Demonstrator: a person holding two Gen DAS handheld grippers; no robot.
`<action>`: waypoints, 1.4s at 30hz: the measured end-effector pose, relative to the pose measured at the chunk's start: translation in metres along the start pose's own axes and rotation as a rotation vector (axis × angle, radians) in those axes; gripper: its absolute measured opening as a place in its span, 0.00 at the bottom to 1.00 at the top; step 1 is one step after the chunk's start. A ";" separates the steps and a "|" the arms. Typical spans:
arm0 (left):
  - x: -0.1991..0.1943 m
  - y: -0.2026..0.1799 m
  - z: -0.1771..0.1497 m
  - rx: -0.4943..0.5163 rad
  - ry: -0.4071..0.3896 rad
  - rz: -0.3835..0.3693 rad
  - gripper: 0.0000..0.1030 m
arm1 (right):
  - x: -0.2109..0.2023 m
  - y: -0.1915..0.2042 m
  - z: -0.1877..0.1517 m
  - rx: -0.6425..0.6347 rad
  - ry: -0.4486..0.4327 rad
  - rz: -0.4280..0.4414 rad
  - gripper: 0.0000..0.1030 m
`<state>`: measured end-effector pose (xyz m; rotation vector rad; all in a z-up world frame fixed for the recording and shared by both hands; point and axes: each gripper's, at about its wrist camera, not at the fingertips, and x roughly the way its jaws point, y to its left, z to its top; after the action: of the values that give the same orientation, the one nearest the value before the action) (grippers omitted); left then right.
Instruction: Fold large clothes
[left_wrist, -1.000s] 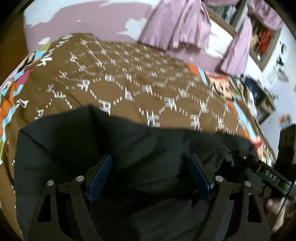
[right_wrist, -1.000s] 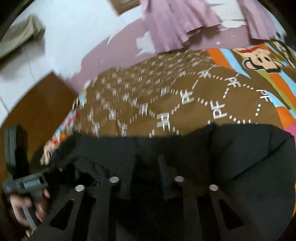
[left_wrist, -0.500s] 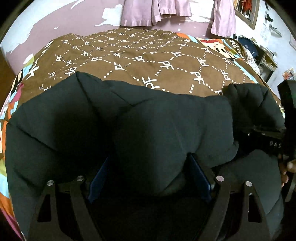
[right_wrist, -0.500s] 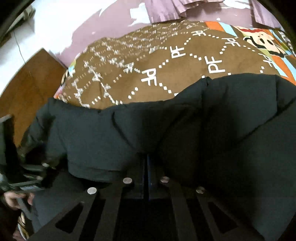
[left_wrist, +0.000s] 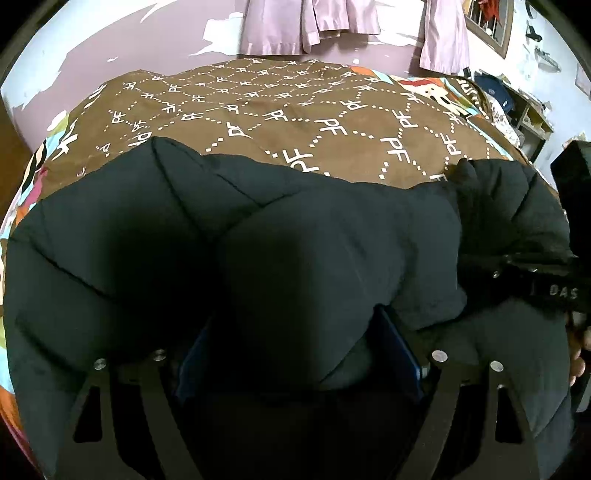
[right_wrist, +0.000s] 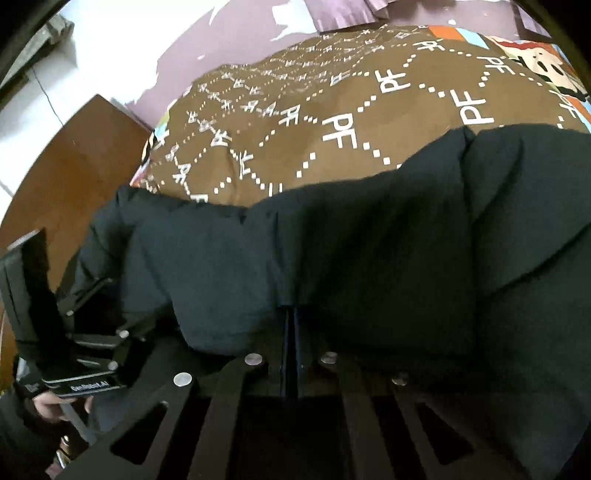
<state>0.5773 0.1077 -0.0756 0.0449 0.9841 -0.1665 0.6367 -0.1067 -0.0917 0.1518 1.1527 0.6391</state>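
Note:
A large black puffer jacket (left_wrist: 258, 240) lies across the near part of a bed with a brown "PF" patterned blanket (left_wrist: 295, 107). My left gripper (left_wrist: 295, 350) has its jaws wide apart with a thick fold of the jacket bulging between them. My right gripper (right_wrist: 290, 332) is shut, its blue pads pressed together on the jacket's edge (right_wrist: 332, 258). Each gripper shows in the other's view: the right one in the left wrist view (left_wrist: 535, 284), the left one in the right wrist view (right_wrist: 85, 350).
A wooden board (right_wrist: 66, 177) stands at the bed's left side. Purple curtains (left_wrist: 314, 22) hang on the far wall. Shelves with clutter (left_wrist: 517, 107) stand at the right of the bed.
Both grippers have carried the jacket forward and down over the bed. The jacket now covers more of the blanket. The right jaws closed from a narrow gap to fully shut.

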 end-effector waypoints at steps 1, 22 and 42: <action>0.001 -0.001 -0.001 0.004 0.003 0.007 0.78 | 0.001 0.000 -0.002 -0.009 0.004 -0.009 0.00; -0.012 -0.007 0.000 -0.010 -0.045 0.022 0.80 | -0.023 -0.005 -0.021 0.062 -0.132 0.056 0.13; -0.074 -0.001 -0.010 -0.201 -0.189 -0.007 0.97 | -0.094 0.014 -0.044 0.051 -0.347 -0.190 0.80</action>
<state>0.5281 0.1163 -0.0195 -0.1560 0.8087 -0.0758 0.5683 -0.1558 -0.0288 0.1864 0.8367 0.3958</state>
